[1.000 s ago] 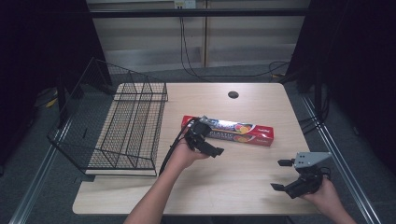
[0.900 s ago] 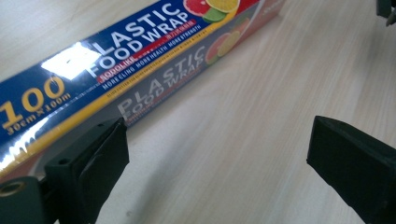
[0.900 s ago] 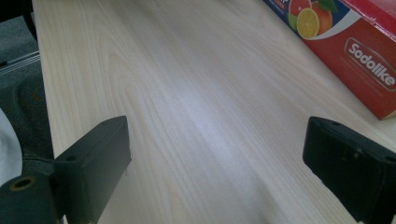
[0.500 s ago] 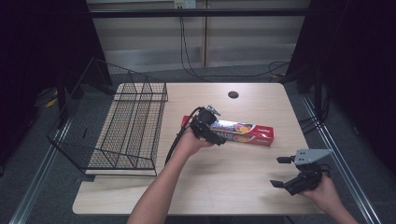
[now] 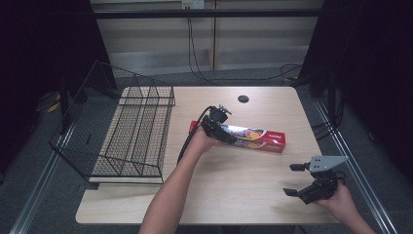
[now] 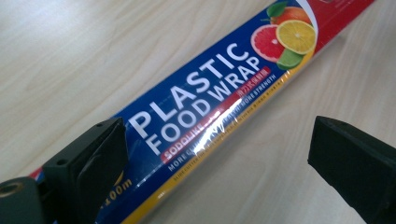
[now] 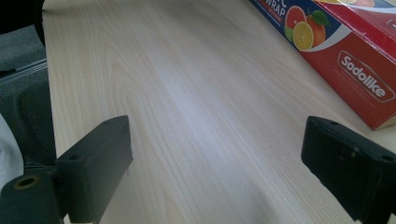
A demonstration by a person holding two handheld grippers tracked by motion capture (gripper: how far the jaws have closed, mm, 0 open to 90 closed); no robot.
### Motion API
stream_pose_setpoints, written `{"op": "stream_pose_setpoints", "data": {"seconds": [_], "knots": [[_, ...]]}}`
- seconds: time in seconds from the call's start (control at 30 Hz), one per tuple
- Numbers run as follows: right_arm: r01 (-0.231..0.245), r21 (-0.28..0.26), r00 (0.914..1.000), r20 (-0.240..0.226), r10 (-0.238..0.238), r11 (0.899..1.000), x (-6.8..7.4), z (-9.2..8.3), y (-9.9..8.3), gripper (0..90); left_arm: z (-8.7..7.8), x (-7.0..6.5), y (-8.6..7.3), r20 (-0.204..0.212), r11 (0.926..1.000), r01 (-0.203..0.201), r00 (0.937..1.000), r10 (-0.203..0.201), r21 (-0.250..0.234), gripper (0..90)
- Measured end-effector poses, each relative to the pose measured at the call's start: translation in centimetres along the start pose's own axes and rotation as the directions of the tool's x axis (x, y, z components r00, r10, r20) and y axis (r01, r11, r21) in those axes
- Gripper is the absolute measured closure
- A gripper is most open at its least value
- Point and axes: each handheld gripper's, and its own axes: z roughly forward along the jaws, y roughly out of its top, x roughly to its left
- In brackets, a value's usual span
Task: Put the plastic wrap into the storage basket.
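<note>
Half a second earlier the left gripper [image 5: 220,127] sat nearer the plastic wrap box's [image 5: 253,138] left end; by now it had slid over it, jaws spread wide astride the box, so a grab looked close. Off beside it, the right gripper [image 5: 298,179] waited, also open.

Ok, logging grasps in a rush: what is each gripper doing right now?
Left gripper: open, jaws either side of the plastic wrap box, not clamped on it.
Right gripper: open, holding nothing, over the table.
</note>
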Motion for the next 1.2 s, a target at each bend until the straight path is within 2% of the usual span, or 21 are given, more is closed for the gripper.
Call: {"op": "stream_pose_setpoints", "data": {"seconds": [0.03,0.1,0.13,0.2,0.3,0.43,0.53,0.57,0.63,0.77,0.9,0.97,1.0,1.2], "knots": [[-0.001,-0.004,1.0,-0.001,0.001,1.0,0.0,-0.1,0.0,8.6,0.1,0.1,0.1,0.011,1.0,0.006,0.9999,-0.006,0.003,4.7],[-0.005,-0.012,1.0,0.0,0.005,1.0,-0.1,-0.1,0.0,8.6,0.4,0.2,0.2,0.009,0.9999,0.0,1.0,-0.001,0.017,4.7],[-0.007,-0.014,1.0,0.0,0.007,1.0,-0.1,-0.1,0.0,8.7,0.6,0.2,0.3,0.001,0.9998,-0.015,0.9999,0.015,0.009,4.5],[-0.011,-0.012,0.9999,-0.002,0.011,1.0,-0.2,-0.2,0.0,8.6,0.7,0.3,0.3,-0.003,0.9999,-0.012,0.9999,0.012,0.007,4.5],[-0.02,-0.017,0.9998,-0.003,0.02,1.0,-0.2,-0.2,-0.1,8.8,1.1,0.6,0.7,0.017,0.9998,-0.019,0.9997,0.019,0.004,3.5],[-0.021,-0.014,0.9997,-0.01,0.021,1.0,-0.4,-0.2,-0.1,8.9,1.3,0.8,0.9,0.015,0.9994,-0.033,0.9993,0.033,0.007,3.3],[-0.02,-0.014,0.9997,-0.013,0.02,1.0,-0.4,-0.2,-0.1,9.1,1.3,0.9,0.9,0.016,0.9996,-0.027,0.9995,0.027,0.001,3.4],[-0.026,-0.017,0.9996,-0.012,0.025,1.0,-0.4,-0.2,-0.1,9.3,1.3,1.0,0.9,0.01,0.999,-0.045,0.999,0.045,0.005,3.4],[-0.027,-0.022,0.9995,-0.017,0.026,0.999,-0.5,-0.1,0.0,9.3,1.4,0.9,0.9,0.009,0.9984,-0.055,0.9984,0.055,0.007,3.2],[-0.031,-0.019,0.9994,-0.017,0.03,0.999,-0.5,0.0,0.0,9.5,1.5,0.8,0.9,-0.005,0.9982,-0.059,0.9982,0.059,0.004,2.5],[-0.035,-0.015,0.9991,-0.024,0.034,0.999,-0.5,0.1,0.0,10.1,1.7,0.8,1.1,-0.014,0.9965,-0.081,0.9966,0.082,0.017,1.6],[-0.034,-0.009,0.9991,-0.023,0.034,0.999,-0.6,0.2,0.0,10.2,1.8,1.0,1.2,-0.004,0.9969,-0.078,0.997,0.078,0.016,2.1],[-0.036,-0.008,0.9991,-0.023,0.035,0.999,-0.6,0.2,0.0,10.2,2.0,1.2,1.2,-0.005,0.9987,-0.047,0.9989,0.047,0.018,2.5],[-0.036,-0.012,0.999,-0.027,0.036,0.999,-0.6,0.0,0.0,10.3,2.4,0.9,1.3,-0.027,0.9972,-0.062,0.9976,0.064,0.042,2.5]]}}
